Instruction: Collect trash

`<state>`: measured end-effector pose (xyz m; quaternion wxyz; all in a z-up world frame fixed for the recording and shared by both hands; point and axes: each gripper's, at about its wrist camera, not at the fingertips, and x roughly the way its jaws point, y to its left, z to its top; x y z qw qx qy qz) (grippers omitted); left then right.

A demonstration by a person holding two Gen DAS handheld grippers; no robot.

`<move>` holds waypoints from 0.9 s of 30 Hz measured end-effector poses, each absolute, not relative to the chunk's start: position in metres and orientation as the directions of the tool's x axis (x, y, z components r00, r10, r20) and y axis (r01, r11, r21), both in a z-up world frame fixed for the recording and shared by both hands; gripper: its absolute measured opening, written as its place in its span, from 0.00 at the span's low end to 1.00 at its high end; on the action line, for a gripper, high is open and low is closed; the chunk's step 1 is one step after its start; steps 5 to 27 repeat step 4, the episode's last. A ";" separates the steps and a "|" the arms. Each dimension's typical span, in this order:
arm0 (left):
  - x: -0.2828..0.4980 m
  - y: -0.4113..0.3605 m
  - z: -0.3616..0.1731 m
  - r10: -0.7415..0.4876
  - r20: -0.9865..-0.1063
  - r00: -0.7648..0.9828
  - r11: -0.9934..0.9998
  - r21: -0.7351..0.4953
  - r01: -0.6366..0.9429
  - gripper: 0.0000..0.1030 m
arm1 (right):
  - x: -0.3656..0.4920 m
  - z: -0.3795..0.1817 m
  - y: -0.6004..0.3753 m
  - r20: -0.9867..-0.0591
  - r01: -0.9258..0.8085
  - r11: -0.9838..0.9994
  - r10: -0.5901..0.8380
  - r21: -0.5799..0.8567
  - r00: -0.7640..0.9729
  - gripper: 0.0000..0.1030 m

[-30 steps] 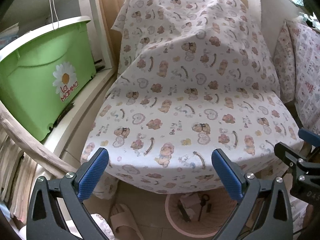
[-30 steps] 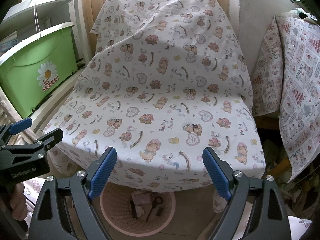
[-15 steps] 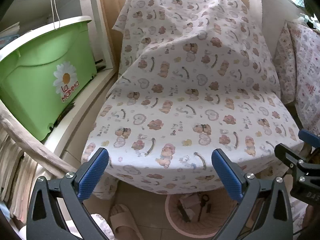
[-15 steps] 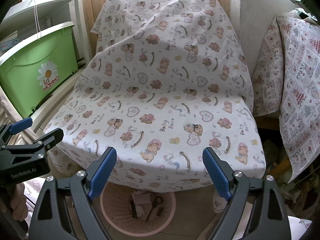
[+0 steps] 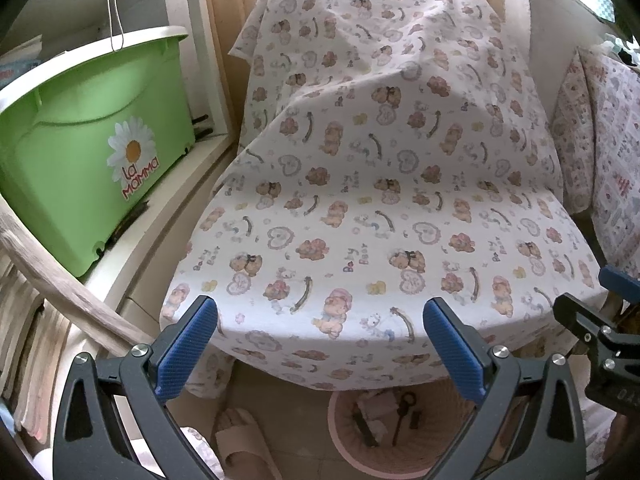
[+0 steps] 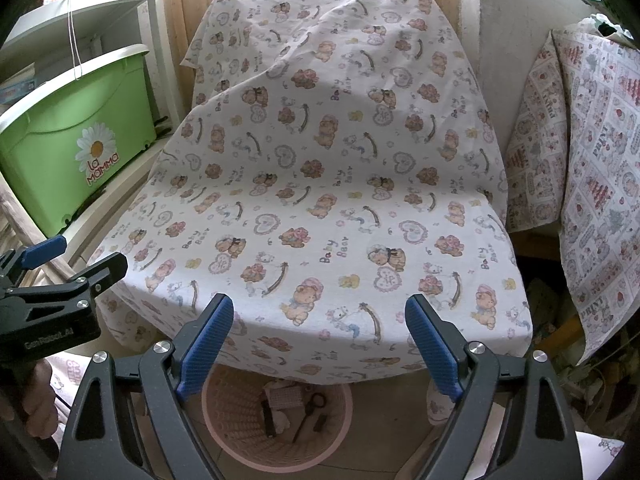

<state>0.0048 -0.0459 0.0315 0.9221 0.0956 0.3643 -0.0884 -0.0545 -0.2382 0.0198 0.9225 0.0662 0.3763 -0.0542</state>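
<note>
Fingers of both the left gripper (image 5: 320,330) and right gripper (image 6: 319,328) gape empty, risking snagging the bear-print cotton sheet (image 6: 320,184) overhanging the pink woven wastebasket (image 6: 236,436).

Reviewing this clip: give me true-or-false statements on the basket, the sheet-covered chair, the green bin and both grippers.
1. The pink basket holds items. True.
2. The bear-print sheet has trash lying on it. False: no trash shows on it.
3. The right gripper grips a wrapper. False: its jaws are open and empty.
4. The green bin sits on a shelf. True.
5. The left gripper is open. True.
</note>
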 end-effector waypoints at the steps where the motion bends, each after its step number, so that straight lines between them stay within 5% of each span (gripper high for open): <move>1: 0.006 -0.046 0.031 -0.091 -0.690 0.718 0.967 0.111 0.228 0.99 | -0.054 0.020 -0.238 -0.702 0.147 0.986 -0.047 0.083 0.710 0.86; 27: 0.009 -0.047 0.026 -0.085 -0.695 0.714 0.970 0.107 0.219 0.99 | -0.053 0.020 -0.238 -0.703 0.144 0.986 -0.044 0.084 0.710 0.86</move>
